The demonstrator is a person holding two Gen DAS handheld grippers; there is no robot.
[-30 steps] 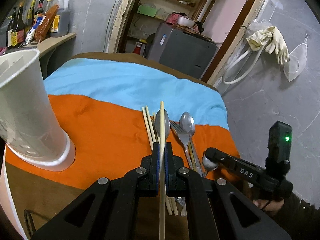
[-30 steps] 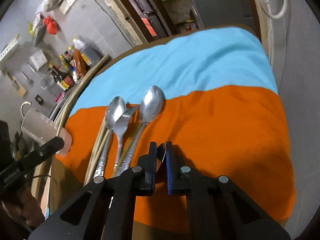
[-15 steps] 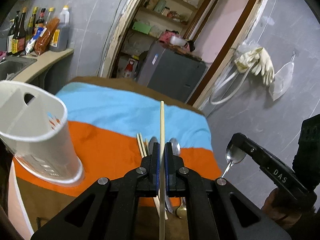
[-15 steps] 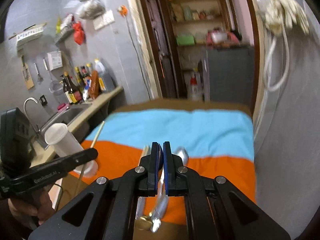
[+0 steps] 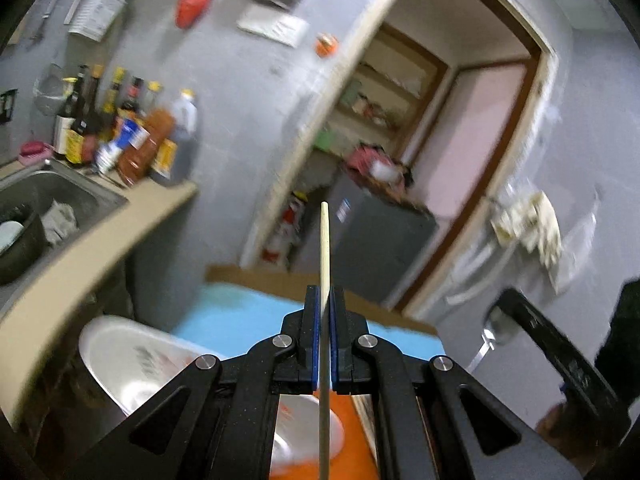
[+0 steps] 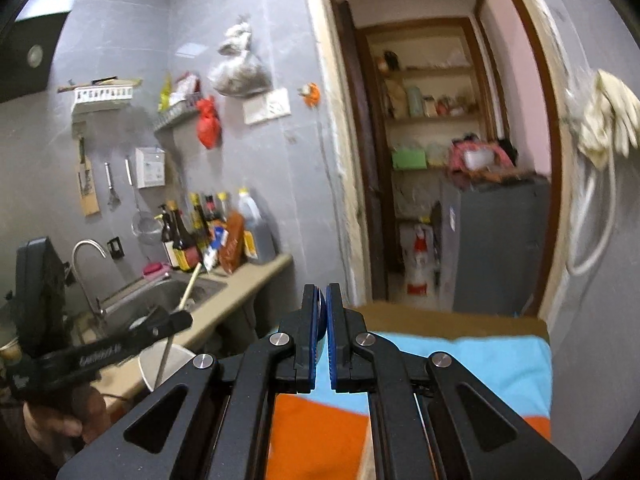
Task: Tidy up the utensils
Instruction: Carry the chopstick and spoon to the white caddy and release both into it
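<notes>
My left gripper (image 5: pixel 325 300) is shut on a wooden chopstick (image 5: pixel 325 248) that points up and forward, tip in the air. The white utensil holder (image 5: pixel 132 360) stands just below and left of it on the cloth. In the right wrist view the left gripper (image 6: pixel 176 318) holds the chopstick (image 6: pixel 188 286) upright over the holder (image 6: pixel 160 364). My right gripper (image 6: pixel 322 300) is shut on a metal spoon; its bowl shows beside the right gripper (image 5: pixel 500 316) in the left wrist view, where the spoon (image 5: pixel 486 336) hangs down.
The table has an orange and blue cloth (image 6: pixel 460 364). A counter with a sink (image 5: pixel 44 196) and several sauce bottles (image 5: pixel 128 136) is at the left. A grey cabinet (image 6: pixel 492 248) stands in the doorway behind the table.
Both grippers have lifted and tilted up from the table. The left one carried the chopstick over the white holder. The right one lifted a spoon off the cloth.
</notes>
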